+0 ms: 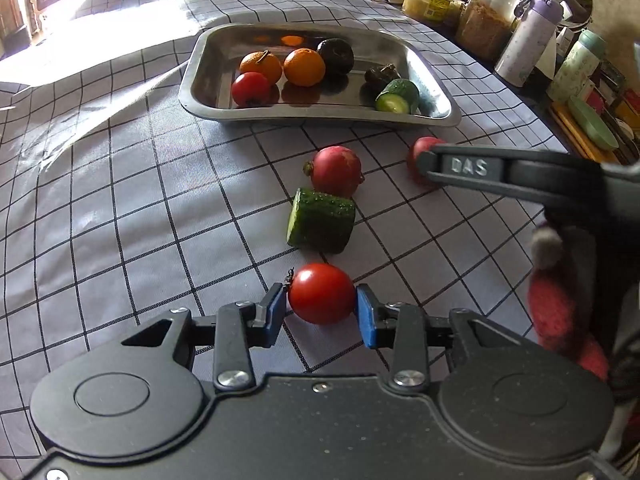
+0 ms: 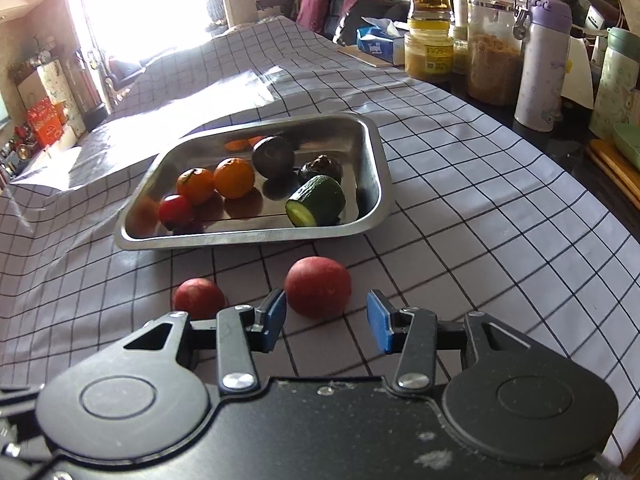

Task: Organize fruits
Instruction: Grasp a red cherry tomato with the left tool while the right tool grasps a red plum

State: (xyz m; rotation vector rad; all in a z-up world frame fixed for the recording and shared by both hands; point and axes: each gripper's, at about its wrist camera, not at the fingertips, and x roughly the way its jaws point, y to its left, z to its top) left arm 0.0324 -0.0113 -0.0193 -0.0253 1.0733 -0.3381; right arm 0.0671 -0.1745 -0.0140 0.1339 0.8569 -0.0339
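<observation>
A steel tray [image 1: 192,92] [image 2: 376,200] on the checked cloth holds two oranges [image 1: 304,67], a small tomato [image 1: 250,89], dark fruits and a cucumber piece [image 1: 398,96]. On the cloth lie a cucumber chunk [image 1: 322,220] and two red round fruits [image 1: 336,171] [image 2: 318,287]. My left gripper [image 1: 321,308] has its blue pads touching both sides of a red tomato [image 1: 321,293]. My right gripper [image 2: 326,320] is open, and the nearer red fruit lies just ahead between its fingers. In the left wrist view the right gripper [image 1: 424,166] covers part of that fruit.
Jars [image 2: 494,48], bottles [image 2: 540,64], a tissue pack [image 2: 378,42] and a mirror stand along the table's right edge. A second red fruit [image 2: 198,298] lies left of my right gripper. Sunlit cloth stretches to the far left.
</observation>
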